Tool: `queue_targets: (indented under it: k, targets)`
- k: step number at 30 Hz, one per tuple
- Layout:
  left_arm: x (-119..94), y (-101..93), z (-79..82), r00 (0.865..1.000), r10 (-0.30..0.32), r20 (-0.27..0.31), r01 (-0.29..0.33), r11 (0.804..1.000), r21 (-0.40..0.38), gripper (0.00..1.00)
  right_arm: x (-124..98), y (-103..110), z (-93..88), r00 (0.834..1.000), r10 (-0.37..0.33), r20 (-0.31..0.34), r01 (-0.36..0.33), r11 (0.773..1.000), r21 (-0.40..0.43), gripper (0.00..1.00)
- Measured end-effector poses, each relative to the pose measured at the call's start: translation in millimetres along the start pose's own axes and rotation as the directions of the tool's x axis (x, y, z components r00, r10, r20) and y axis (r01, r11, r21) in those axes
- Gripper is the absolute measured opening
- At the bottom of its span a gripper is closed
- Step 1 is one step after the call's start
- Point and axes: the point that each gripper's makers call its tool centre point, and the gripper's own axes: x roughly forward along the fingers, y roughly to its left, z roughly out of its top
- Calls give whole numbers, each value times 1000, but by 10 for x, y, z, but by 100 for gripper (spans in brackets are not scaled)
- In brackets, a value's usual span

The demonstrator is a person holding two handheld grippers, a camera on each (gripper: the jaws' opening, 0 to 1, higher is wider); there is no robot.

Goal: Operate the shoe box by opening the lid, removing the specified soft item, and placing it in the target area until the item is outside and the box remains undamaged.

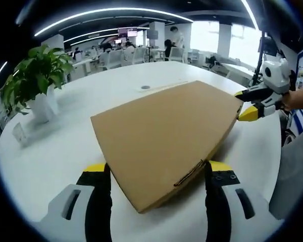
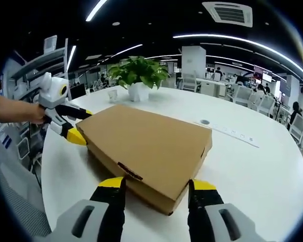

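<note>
Both grippers: left gripper (image 1: pixel 159 174) and right gripper (image 2: pixel 156 189) have black jaws, yellow tips, grey-white housings with slots.

One box (image 1: pixel 164 138) is counted at the middle of the table (image 1: pixel 55 151), its lid shut. Two grippers are counted, the left (image 1: pixel 156 169) and the right (image 2: pixel 156 185), one at each end of the box. One plant (image 1: pixel 35 75) is counted near the table's edge, in one white pot (image 1: pixel 40 107)
</note>
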Motion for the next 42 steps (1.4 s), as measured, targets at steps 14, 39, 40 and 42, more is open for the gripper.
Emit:
queue_targets:
  k: [14, 39, 40, 42]
  targets:
    - [-155, 98, -110, 999, -30, -30, 31, 999, 19, 75, -23, 254, -17, 1000, -14, 3, 14, 1000, 9, 44]
    - [-552, 254, -391, 998, -44, -50, 46, 999, 22, 75, -55, 779, -49, 1000, 14, -4, -14, 1000, -6, 41]
    - [-564, 258, -401, 998, -45, -50, 46, 999, 22, 75, -57, 794, -51, 1000, 14, -4, -14, 1000, -5, 41]
    - [-605, 240, -417, 998, -47, -50, 48, 999, 22, 75, -70, 836, -53, 1000, 15, -2, -15, 1000, 1, 40]
